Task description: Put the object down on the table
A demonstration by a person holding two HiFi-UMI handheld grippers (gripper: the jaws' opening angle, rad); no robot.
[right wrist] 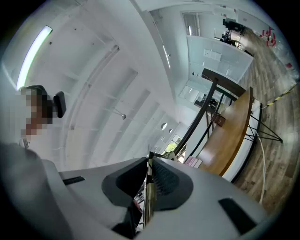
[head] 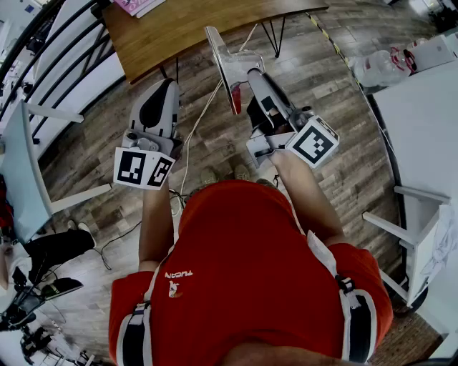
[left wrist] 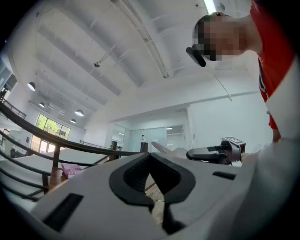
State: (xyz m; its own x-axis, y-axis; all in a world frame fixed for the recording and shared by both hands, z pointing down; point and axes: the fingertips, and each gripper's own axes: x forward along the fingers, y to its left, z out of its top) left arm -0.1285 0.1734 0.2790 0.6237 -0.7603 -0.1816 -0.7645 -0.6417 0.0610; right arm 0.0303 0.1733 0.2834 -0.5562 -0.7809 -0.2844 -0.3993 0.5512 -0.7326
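Observation:
A thin flat grey-white panel [head: 222, 53] with a red patch near its lower edge stands up on edge in the air. My right gripper [head: 247, 77] is shut on its lower end. In the right gripper view the panel [right wrist: 149, 194] shows edge-on between the black pads of that gripper [right wrist: 149, 165]. My left gripper [head: 169, 84] is held apart to the left, jaws together with nothing between them [left wrist: 151, 161]. The left gripper view also catches the panel [left wrist: 162, 148]. The brown wooden table [head: 186, 28] lies ahead, beyond both grippers.
A pink book [head: 136, 6] lies on the wooden table's far left. A white table [head: 422, 121] with plastic-wrapped items [head: 383, 68] stands at the right. A dark railing [head: 50, 43] runs along the left. A cable [head: 197, 129] trails over the wood floor.

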